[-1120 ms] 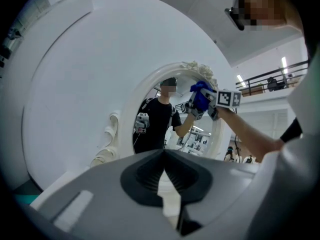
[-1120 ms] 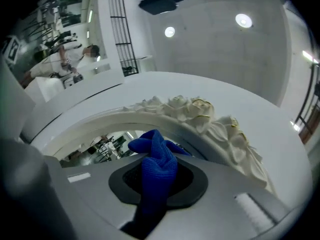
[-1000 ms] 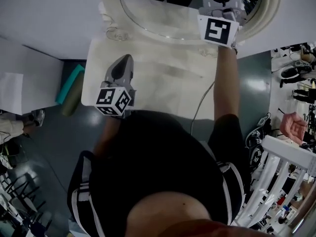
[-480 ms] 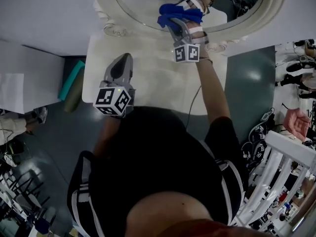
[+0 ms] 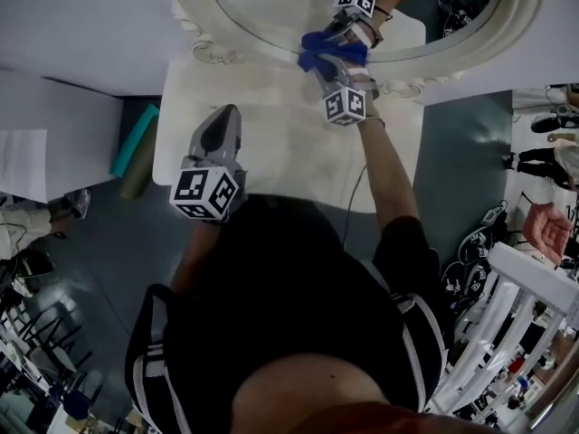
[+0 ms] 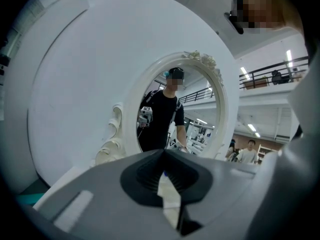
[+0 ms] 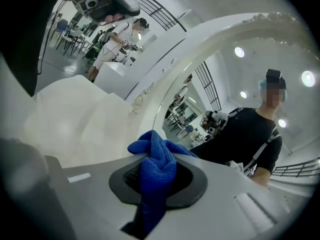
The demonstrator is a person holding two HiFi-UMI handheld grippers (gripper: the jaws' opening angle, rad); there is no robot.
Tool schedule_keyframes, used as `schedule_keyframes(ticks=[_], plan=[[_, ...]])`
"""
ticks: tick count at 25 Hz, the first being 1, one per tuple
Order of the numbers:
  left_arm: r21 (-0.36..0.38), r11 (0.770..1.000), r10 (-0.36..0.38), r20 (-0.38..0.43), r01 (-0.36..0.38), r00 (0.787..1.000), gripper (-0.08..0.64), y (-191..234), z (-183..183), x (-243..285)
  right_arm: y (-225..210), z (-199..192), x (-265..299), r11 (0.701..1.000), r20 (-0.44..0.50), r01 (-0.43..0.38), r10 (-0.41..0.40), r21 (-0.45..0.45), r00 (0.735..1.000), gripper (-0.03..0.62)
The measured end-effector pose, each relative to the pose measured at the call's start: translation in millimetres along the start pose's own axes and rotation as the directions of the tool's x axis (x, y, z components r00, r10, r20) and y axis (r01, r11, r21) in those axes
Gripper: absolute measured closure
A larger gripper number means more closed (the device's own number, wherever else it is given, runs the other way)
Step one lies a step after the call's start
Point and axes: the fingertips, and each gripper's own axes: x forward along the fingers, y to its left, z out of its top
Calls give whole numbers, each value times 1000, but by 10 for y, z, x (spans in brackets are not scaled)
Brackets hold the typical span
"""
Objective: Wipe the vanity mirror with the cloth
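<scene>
The oval vanity mirror (image 5: 271,16) in its white ornate frame (image 5: 194,25) stands at the far edge of a white table (image 5: 280,143). My right gripper (image 5: 321,60) is shut on a bunched blue cloth (image 5: 332,45), which sits at the mirror's lower rim. In the right gripper view the cloth (image 7: 155,166) bulges out between the jaws, with the frame (image 7: 165,84) and glass (image 7: 225,129) just ahead. My left gripper (image 5: 228,114) hovers over the table's left part, shut and holding nothing. From the left gripper view the mirror (image 6: 175,109) stands straight ahead of the gripper (image 6: 165,156).
A teal object (image 5: 134,147) lies on the floor left of the table. A thin cable (image 5: 355,197) runs over the table's near edge. White rack bars (image 5: 534,287) stand at the right. A white wall panel (image 5: 81,25) fills the far left.
My right gripper with the cloth came down from the mirror's upper right to its lower rim, leftward and nearer to me. The left gripper stayed in place.
</scene>
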Motion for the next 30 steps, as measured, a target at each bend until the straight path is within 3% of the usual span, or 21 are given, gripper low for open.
schedule_keyframes(ticks=[5,7,9,10,12,15,16,18,21,25,27,30], plan=[[1,1000,-6,7,6,1000,552,-26,32,-42,-14,24,-17,999,-9,-41,42,25,999,545],[-2,1000,-21,16,21,1000,552,-52,27,-32,-63,62,-57,994,21,-35,33,102,999,545],[-1,999,-39,23,39,999,552,-74,18,-15,-254,177,-224,969,100,35,-61,243,993,543],[0,999,-47,26,47,999,552,-80,16,-5,-411,261,-360,940,148,82,-138,331,979,543],[0,998,-61,31,61,998,552,-91,27,12,-789,437,-711,842,226,161,-315,514,922,543],[-1,997,-81,41,81,996,552,-133,66,4,-1338,680,-1354,656,246,219,-539,722,805,543],[-2,996,-87,44,88,995,552,-155,81,-5,-1528,766,-1591,605,254,235,-610,761,750,543],[-1,995,-99,53,99,994,552,-196,112,-21,-1920,916,-2053,533,257,292,-730,794,633,543],[3,994,-109,59,109,992,552,-231,133,-40,-2499,1083,-2631,476,213,460,-832,749,513,543],[0,994,-105,59,105,993,552,-194,129,-86,-3129,1385,-3155,449,213,707,-891,547,401,543],[-1,995,-100,61,100,993,552,-157,137,-100,-3319,1567,-3212,464,244,805,-885,370,398,543],[0,995,-96,64,97,993,552,-121,161,-109,-3449,1725,-3010,506,191,861,-852,57,488,543]])
